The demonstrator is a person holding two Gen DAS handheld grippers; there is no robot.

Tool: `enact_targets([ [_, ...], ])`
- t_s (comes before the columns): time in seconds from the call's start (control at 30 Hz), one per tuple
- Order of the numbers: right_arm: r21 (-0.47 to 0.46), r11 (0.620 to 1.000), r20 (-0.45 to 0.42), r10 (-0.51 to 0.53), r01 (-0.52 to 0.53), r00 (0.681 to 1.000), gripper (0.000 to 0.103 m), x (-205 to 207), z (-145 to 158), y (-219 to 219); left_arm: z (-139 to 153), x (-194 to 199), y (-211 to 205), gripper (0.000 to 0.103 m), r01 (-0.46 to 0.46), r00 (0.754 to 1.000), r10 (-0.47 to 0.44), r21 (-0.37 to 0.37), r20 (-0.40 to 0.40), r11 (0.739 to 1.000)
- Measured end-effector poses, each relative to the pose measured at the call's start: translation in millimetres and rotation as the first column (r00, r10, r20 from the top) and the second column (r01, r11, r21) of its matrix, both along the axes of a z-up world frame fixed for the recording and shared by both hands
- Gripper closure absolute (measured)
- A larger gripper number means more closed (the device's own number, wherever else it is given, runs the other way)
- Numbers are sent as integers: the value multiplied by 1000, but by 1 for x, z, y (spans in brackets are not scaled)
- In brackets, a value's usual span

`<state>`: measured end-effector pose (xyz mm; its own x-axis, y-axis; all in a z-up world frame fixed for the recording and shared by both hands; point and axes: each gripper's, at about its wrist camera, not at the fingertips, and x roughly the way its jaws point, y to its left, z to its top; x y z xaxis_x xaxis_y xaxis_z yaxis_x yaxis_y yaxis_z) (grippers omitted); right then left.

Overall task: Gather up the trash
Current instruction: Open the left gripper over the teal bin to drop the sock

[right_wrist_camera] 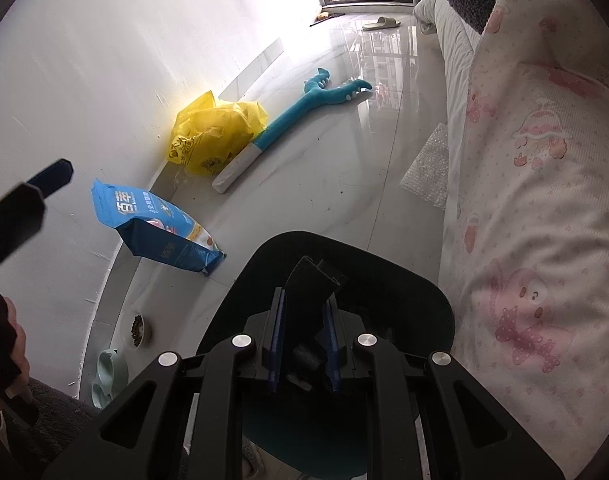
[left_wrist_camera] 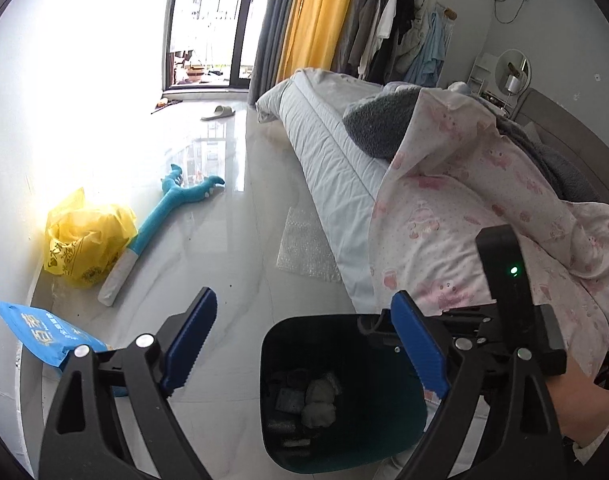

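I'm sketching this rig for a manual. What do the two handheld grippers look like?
Both match: the left gripper and right gripper have black angular linkage arms with silver round rivets and blue ridged finger pads. A black upright part on the right gripper carries a small green light.

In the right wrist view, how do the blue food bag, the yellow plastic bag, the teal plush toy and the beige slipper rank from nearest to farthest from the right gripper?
1. Blue printed food bag: by the wall, left of the right gripper.
2. Crumpled yellow plastic bag: farther along the wall.
3. Long teal plush toy: on the floor beyond the yellow bag, though its white end lies beside it.
4. Beige slipper: near the balcony door.
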<state>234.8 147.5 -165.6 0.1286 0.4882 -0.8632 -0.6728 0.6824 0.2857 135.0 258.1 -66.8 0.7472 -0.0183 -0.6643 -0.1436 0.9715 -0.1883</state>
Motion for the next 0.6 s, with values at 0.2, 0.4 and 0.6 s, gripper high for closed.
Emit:
enact_targets([
  [0.2, -38, 999, -35, 26, -27, 999, 84, -5, -16, 11, 20, -8, -8, 10, 12, 995, -18, 67, 94, 998],
  [0.4, -87, 995, -63, 38, -44, 997, 84, -16, -29, 10, 41, -16, -9, 9, 10, 982, -17, 40, 187, 999],
  [0.6, -135, 989, -101, 47, -60, 994, 54, -35, -37, -1, 61, -26, -19, 7, -11, 969, -3, 58, 248, 998],
])
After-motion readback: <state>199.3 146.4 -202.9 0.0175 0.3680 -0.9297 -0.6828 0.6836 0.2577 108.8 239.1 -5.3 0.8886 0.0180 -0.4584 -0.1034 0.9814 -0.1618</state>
